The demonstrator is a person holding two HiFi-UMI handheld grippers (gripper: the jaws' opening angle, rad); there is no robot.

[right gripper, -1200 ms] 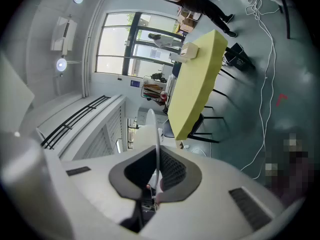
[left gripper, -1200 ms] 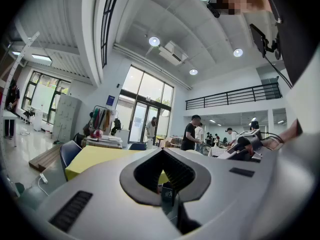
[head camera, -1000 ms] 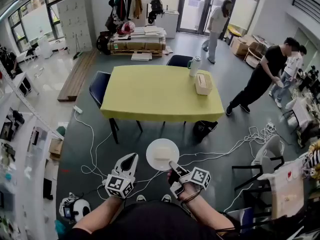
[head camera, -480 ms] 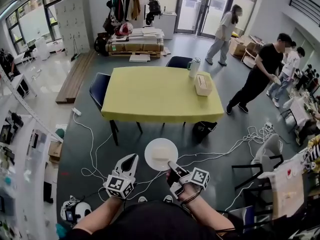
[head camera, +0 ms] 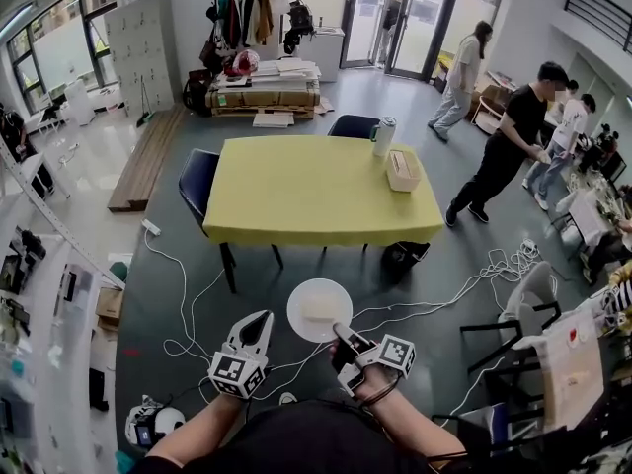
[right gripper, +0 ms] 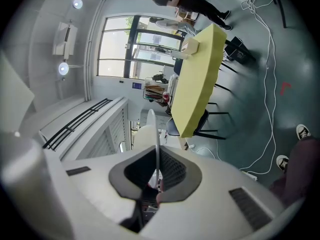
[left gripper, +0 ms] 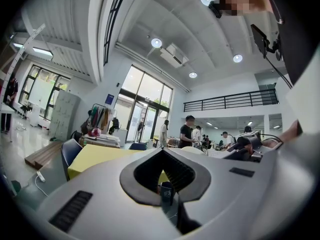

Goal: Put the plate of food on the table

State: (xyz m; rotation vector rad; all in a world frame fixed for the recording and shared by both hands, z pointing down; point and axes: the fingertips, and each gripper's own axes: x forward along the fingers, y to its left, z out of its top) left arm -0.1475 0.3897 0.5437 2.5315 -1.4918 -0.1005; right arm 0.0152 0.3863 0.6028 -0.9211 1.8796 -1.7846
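Note:
A round white plate (head camera: 308, 299) with a pale slab of food (head camera: 321, 308) hangs above the grey floor, well short of the yellow table (head camera: 316, 186). My right gripper (head camera: 342, 333) is shut on the plate's near rim. In the right gripper view the plate (right gripper: 156, 134) shows edge-on, pinched between the jaws of the right gripper (right gripper: 157, 176). My left gripper (head camera: 263, 318) is beside the plate on its left, shut and empty. The left gripper view looks over the left gripper (left gripper: 165, 152) toward the table (left gripper: 95, 156).
A tissue box (head camera: 401, 169) and a bottle (head camera: 383, 133) stand on the table's right end. Chairs (head camera: 197, 178) sit at its left and far side, with a dark bag (head camera: 405, 256) under it. White cables (head camera: 474, 284) trail over the floor. Several people (head camera: 509, 151) stand at the right.
The plate and both grippers have kept nearly the same place. A person in the background has walked to the right, toward the group.

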